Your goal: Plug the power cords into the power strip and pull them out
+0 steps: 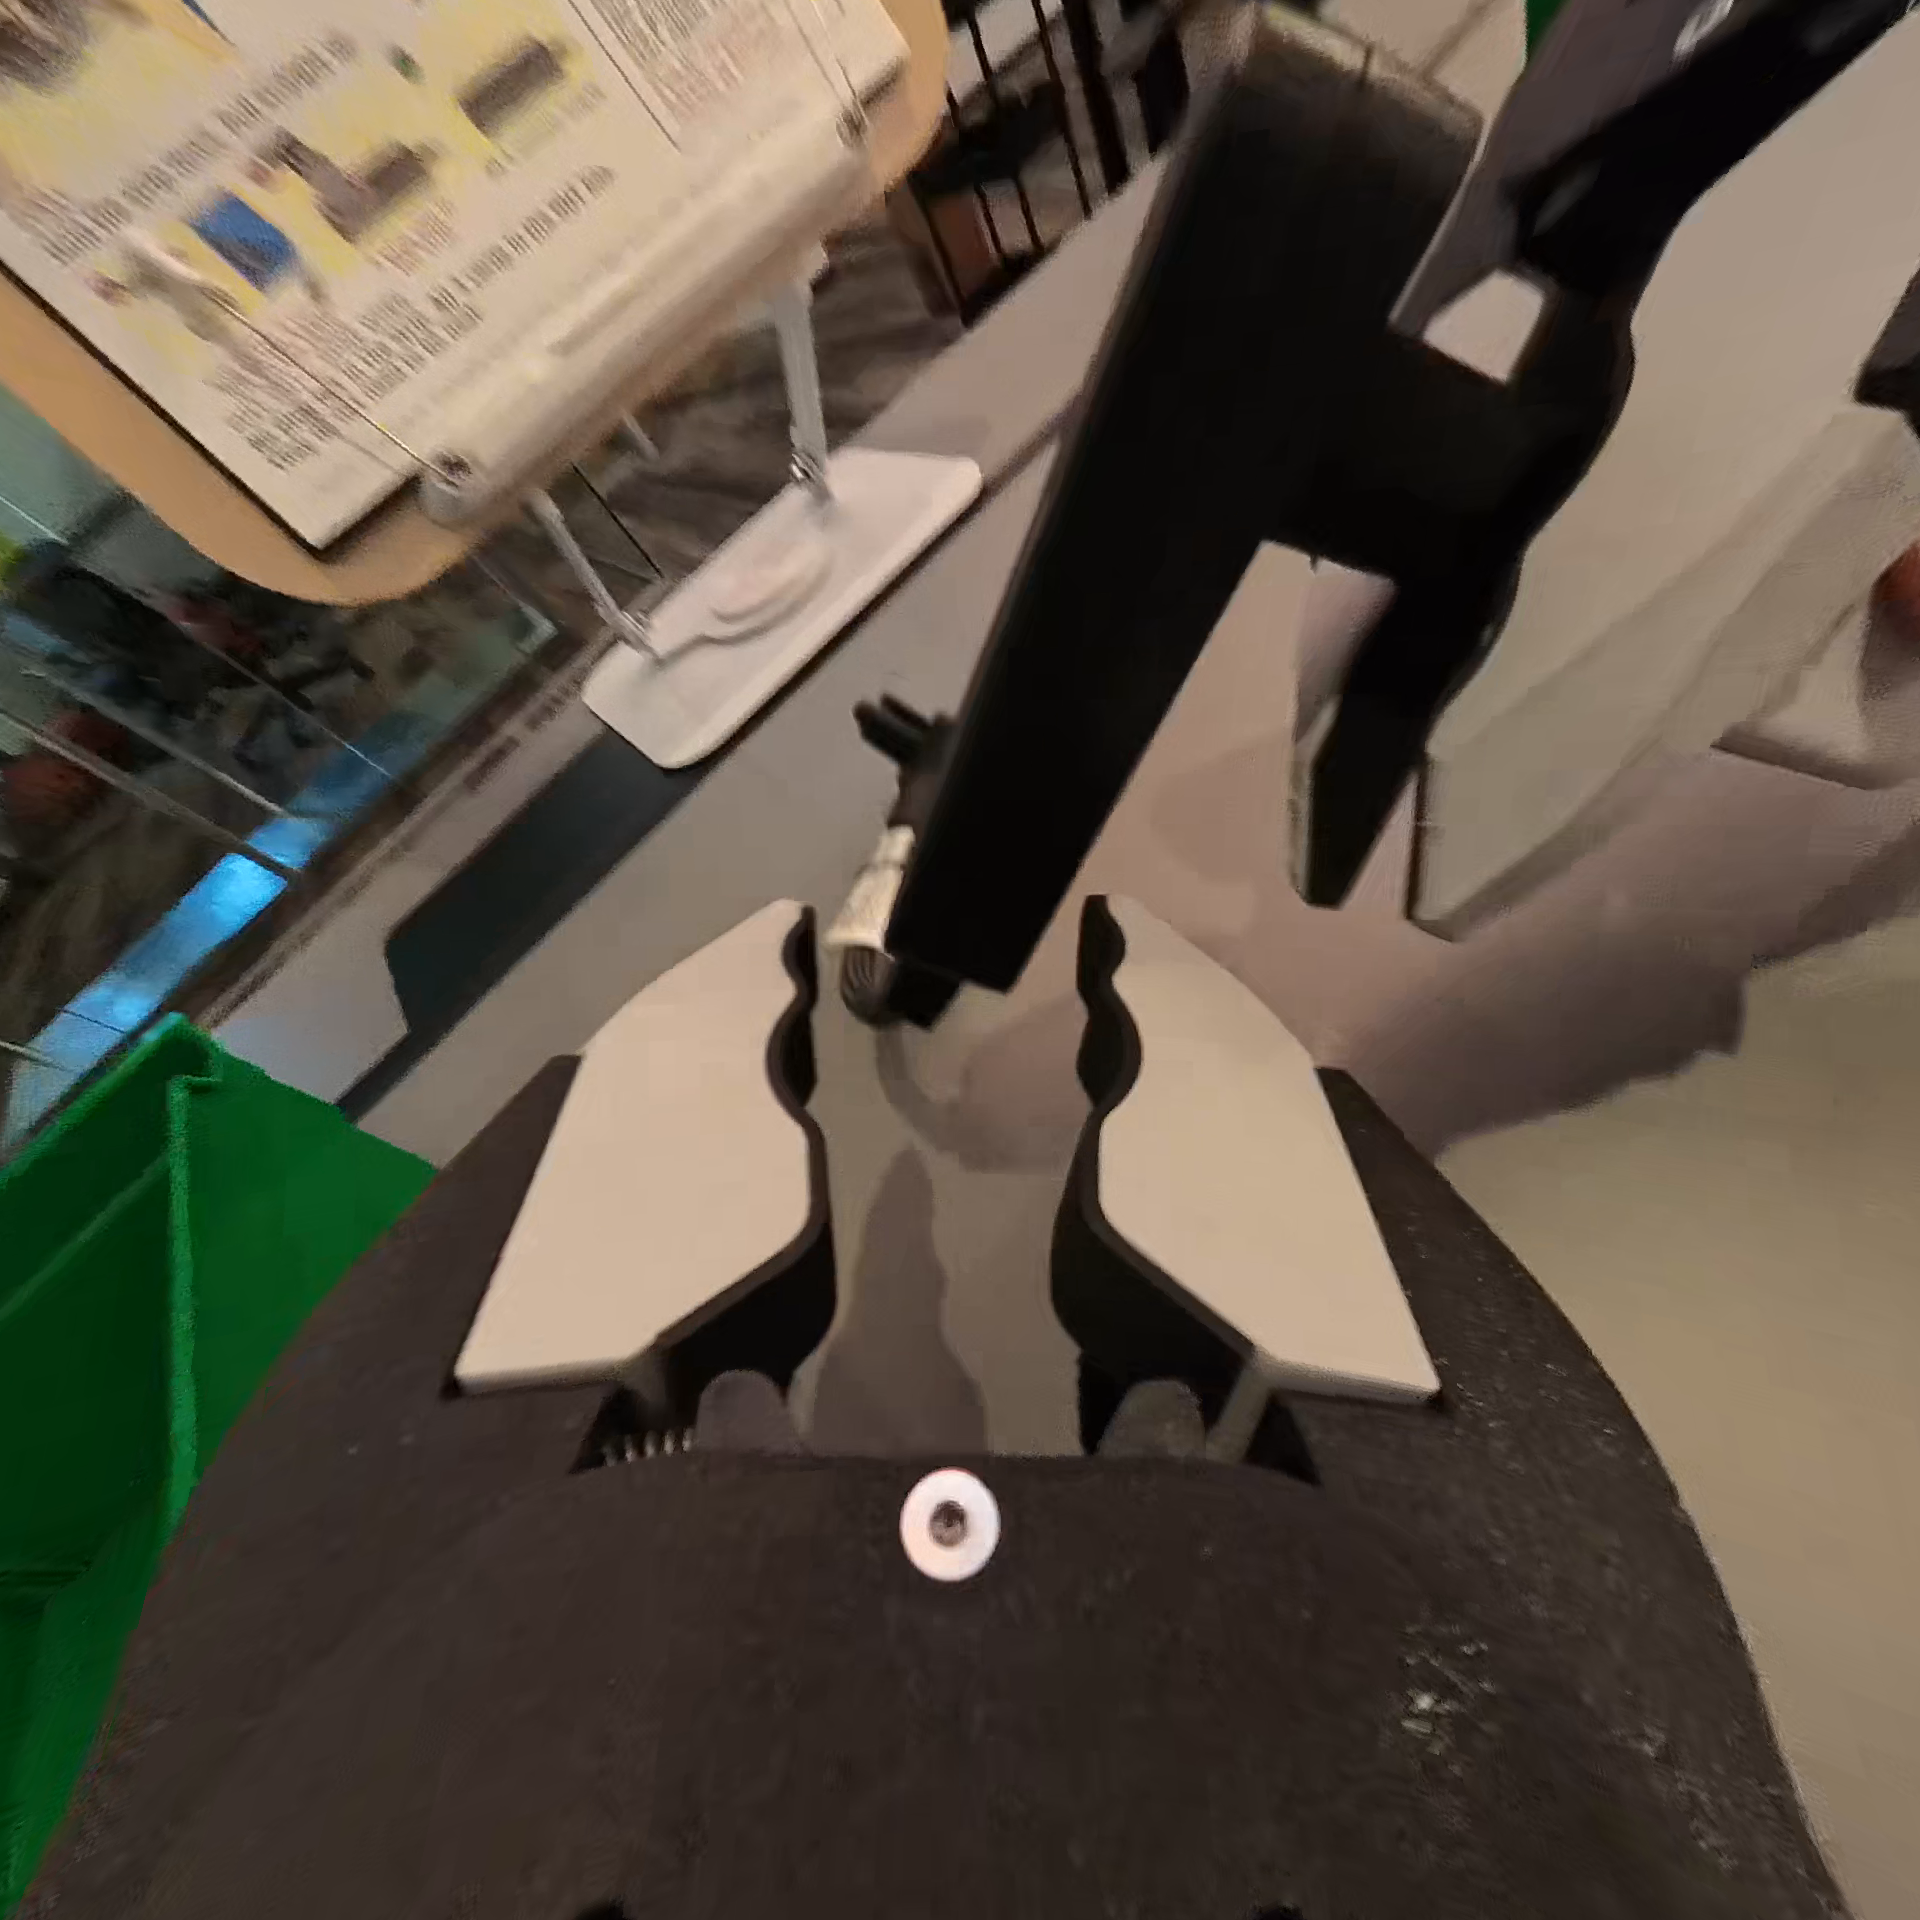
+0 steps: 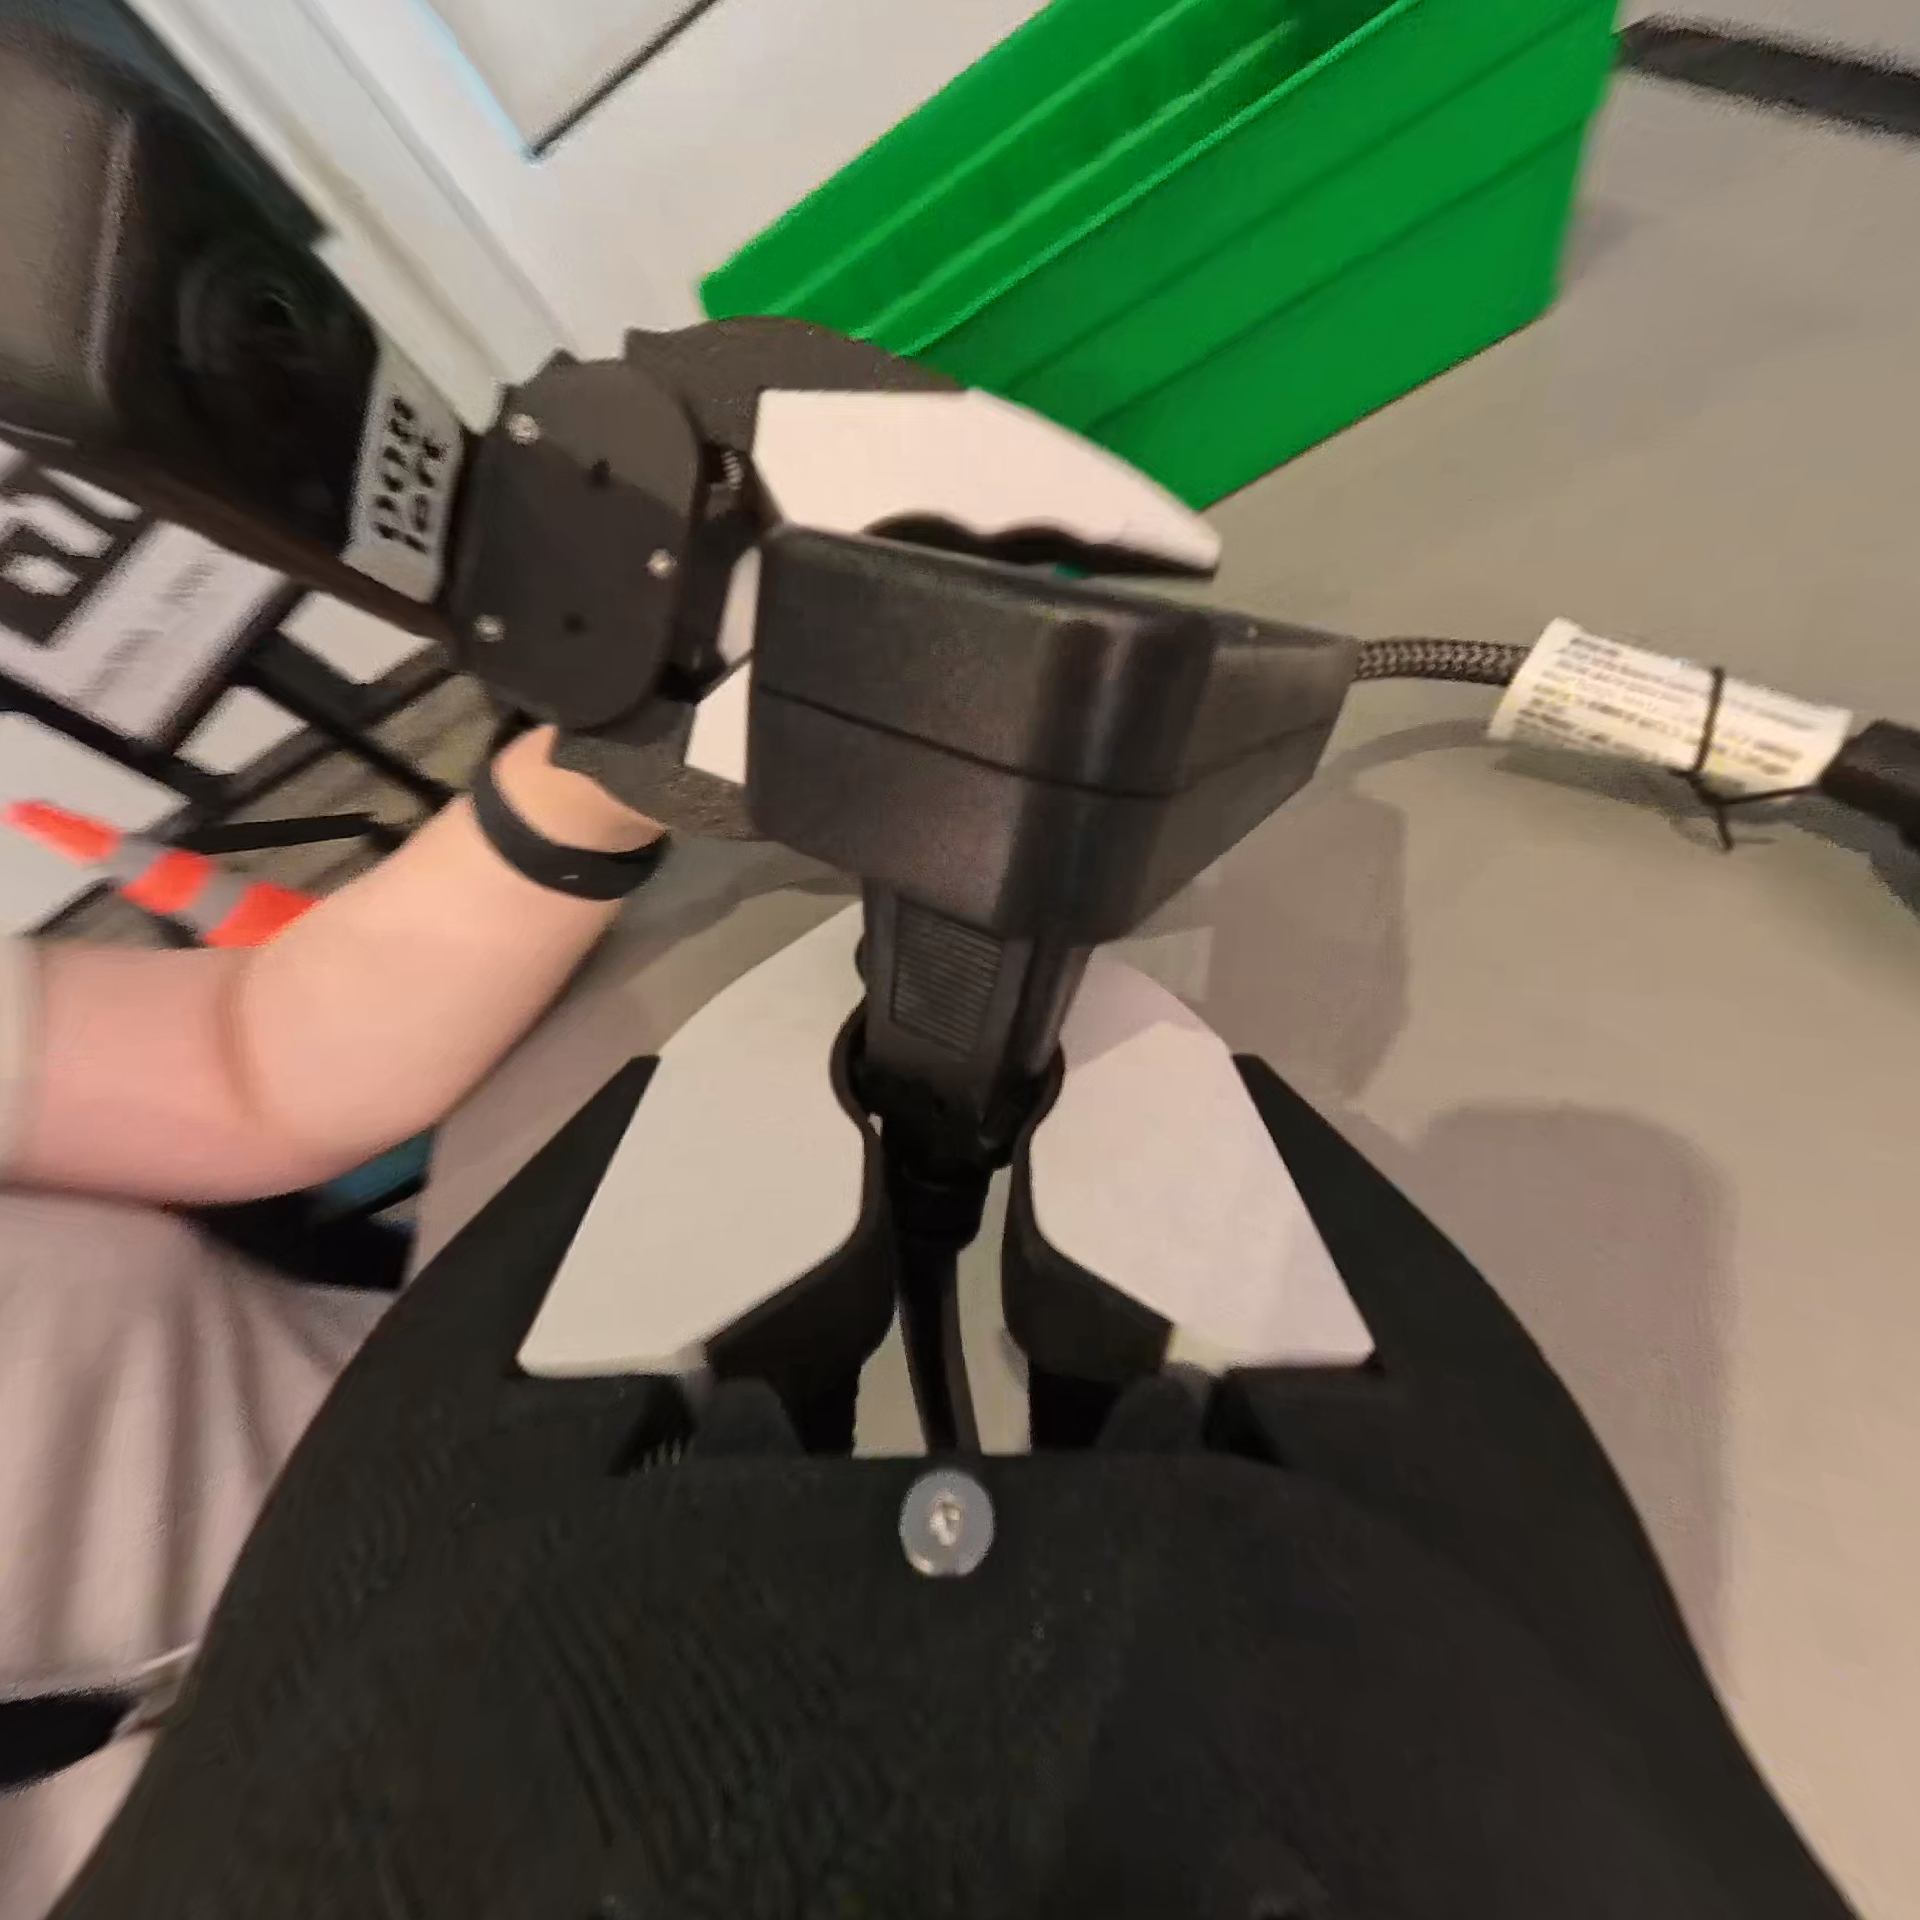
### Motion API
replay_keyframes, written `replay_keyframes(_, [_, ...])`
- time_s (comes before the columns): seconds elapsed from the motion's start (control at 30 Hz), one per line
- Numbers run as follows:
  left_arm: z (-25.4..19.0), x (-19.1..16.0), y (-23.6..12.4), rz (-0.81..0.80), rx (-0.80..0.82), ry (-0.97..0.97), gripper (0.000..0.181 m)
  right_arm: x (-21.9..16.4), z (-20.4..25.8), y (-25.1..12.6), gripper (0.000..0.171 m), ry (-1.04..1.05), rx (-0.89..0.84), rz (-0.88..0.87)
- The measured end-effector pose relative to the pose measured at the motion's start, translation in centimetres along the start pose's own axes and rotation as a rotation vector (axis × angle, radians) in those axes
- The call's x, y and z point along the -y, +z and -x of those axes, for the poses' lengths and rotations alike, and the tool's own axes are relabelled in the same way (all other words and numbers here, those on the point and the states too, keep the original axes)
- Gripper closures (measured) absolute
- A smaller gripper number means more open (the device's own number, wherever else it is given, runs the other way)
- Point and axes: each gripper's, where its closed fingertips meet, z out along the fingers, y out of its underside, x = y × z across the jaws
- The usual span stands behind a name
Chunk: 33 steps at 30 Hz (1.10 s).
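Observation:
A black power strip (image 2: 987,727) hangs above the grey table (image 2: 1662,1091). Its braided cord (image 2: 1434,660) carries a white label (image 2: 1662,707). A black plug (image 2: 951,977) sits in the strip's underside. My right gripper (image 2: 951,1081) is shut on the plug's neck. In the left wrist view the strip (image 1: 1091,520) runs away from me, and its cord end (image 1: 883,977) lies between the tips of my left gripper (image 1: 951,935), which is open with a gap on each side. In the right wrist view the left gripper's upper finger (image 2: 966,468) lies just above the strip.
A green bin (image 1: 156,1299) stands at my left; it also shows in the right wrist view (image 2: 1195,260). A poster board (image 1: 416,208) on a white stand (image 1: 790,603) is at the table's far edge. A person's forearm (image 2: 312,1039) with a black wristband reaches in.

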Motion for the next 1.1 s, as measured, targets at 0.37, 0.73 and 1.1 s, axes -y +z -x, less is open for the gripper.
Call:
replay_keyframes(0.37, [-2.4, 1.8, 0.5, -0.073, 0.029, 0.204, 0.135, -1.4, 3.7, -0.3, 0.152, 0.083, 0.303, 0.098])
replay_keyframes(0.73, [-1.8, -1.7, 1.6, 0.158, 0.024, 0.116, 0.151, -0.9, -0.3, -1.9, 0.122, 0.048, 0.112, 0.059])
replay_keyframes(1.1, [-2.3, -1.2, 1.7, 0.194, 0.022, 0.042, 0.151, -0.4, -0.6, -1.4, 0.120, 0.149, -0.043, 0.093])
